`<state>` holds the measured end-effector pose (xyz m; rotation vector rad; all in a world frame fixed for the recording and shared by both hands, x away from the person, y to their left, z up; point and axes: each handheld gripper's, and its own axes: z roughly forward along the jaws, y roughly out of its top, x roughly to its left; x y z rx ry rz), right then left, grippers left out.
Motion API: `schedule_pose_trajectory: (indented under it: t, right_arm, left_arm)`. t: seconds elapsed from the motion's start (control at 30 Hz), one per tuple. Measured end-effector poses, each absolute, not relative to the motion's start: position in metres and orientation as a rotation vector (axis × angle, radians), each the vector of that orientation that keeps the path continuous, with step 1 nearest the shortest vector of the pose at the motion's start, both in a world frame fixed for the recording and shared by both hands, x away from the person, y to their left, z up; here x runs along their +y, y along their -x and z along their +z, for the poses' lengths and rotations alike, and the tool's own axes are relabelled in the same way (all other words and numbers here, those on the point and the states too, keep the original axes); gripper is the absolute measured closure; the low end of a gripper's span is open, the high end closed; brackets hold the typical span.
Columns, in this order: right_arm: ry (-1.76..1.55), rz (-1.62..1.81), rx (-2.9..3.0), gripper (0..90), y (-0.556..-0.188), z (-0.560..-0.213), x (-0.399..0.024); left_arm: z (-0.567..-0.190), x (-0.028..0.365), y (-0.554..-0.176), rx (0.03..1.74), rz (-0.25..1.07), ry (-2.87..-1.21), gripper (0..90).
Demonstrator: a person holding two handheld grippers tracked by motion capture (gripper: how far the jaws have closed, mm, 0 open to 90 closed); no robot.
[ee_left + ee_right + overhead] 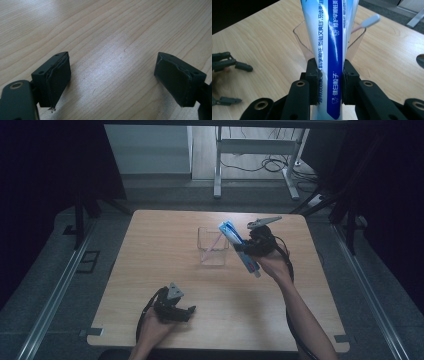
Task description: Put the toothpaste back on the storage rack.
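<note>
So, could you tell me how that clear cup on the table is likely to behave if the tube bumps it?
The clear cup looks thin-walled and holds just a toothbrush, so it is probably light and would slide or tip easily. The toothbrush leans against one side, which may bias a tip that way. The toothpaste tube in the right claw looks soft and may flex first.

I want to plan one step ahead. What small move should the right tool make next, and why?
Probably carry the tube a little left, over the clear cup, cap end down. The right tool grips it beside the cup, which holds a toothbrush and has room.
</note>
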<state>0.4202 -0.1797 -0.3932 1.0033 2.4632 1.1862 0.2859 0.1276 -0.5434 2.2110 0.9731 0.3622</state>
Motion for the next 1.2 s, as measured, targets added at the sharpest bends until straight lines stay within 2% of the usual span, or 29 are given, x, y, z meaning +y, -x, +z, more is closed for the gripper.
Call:
schedule_pose_trajectory:
  t: [1.2]
  right_arm:
    - [-0.929,1.267,2.405,72.6,-0.464,-0.379,-0.134]
  left_arm:
    - [-0.543,0.128,-0.286,0.966,0.360,-2.219,13.1]
